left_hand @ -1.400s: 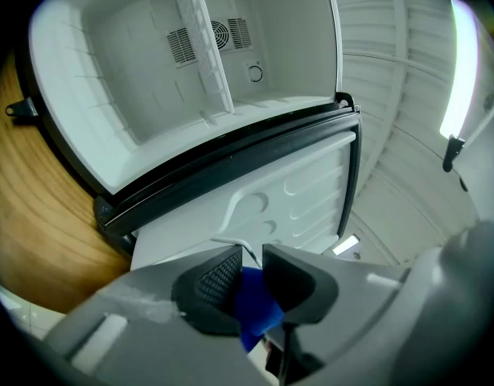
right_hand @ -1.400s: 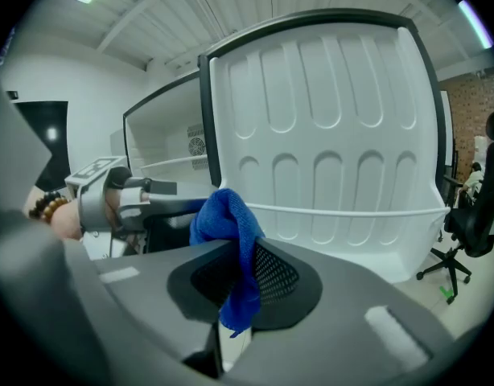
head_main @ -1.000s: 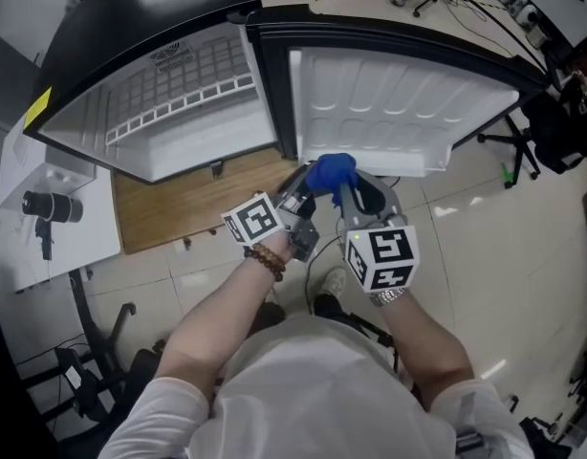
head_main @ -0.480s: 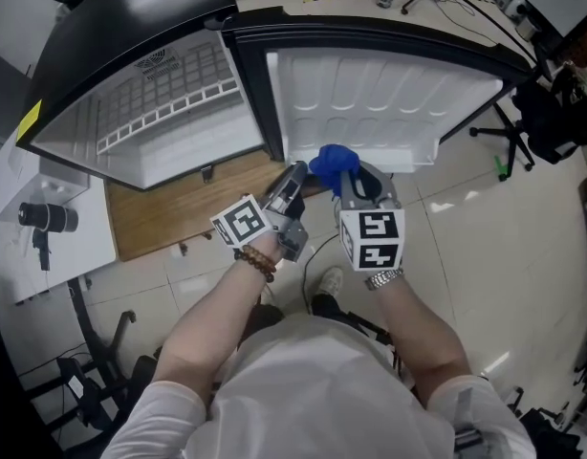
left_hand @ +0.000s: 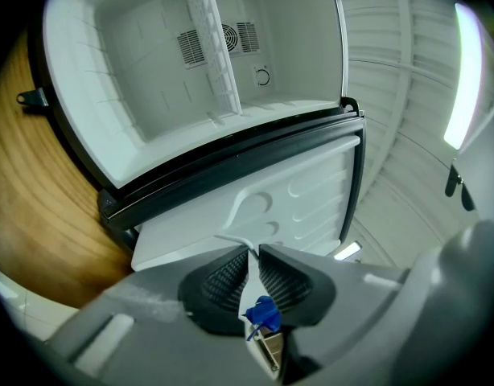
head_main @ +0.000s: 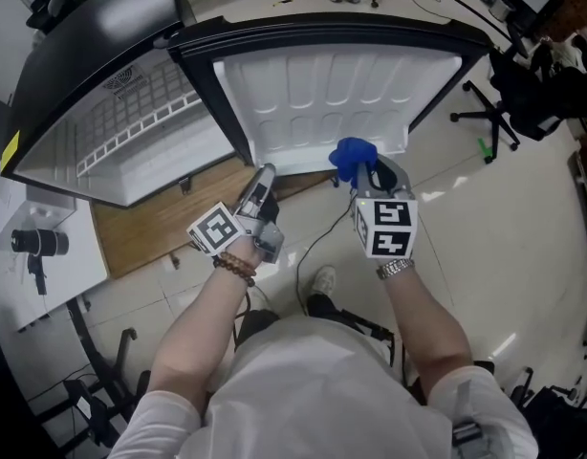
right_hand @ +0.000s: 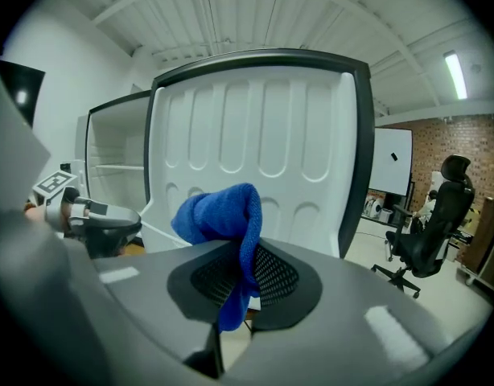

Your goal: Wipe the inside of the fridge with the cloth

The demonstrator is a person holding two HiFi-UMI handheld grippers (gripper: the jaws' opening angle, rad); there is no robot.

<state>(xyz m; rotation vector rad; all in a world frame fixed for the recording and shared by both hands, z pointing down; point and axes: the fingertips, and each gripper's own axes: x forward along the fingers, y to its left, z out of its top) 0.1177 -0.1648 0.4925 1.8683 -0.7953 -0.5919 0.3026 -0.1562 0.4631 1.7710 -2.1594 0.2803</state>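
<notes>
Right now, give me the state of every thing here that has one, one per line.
fridge door: open wide.
fridge interior: exposed, no food visible.
blue cloth: bunched, pinched between jaws.
right gripper: shut on the blue cloth.
left gripper: jaws nearly together, nothing between the pads.

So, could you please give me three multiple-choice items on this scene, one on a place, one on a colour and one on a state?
1. Where is the cloth?
A. on a fridge shelf
B. in the right tongs
C. on the floor

2. What colour is the cloth?
A. blue
B. yellow
C. white

3. How is the fridge door?
A. shut
B. taken off
C. open

Answers:
1 B, the right gripper view shows the tongs closed on it.
2 A, it is blue in the head view and the right gripper view.
3 C, its white inner face shows, swung wide.
</notes>
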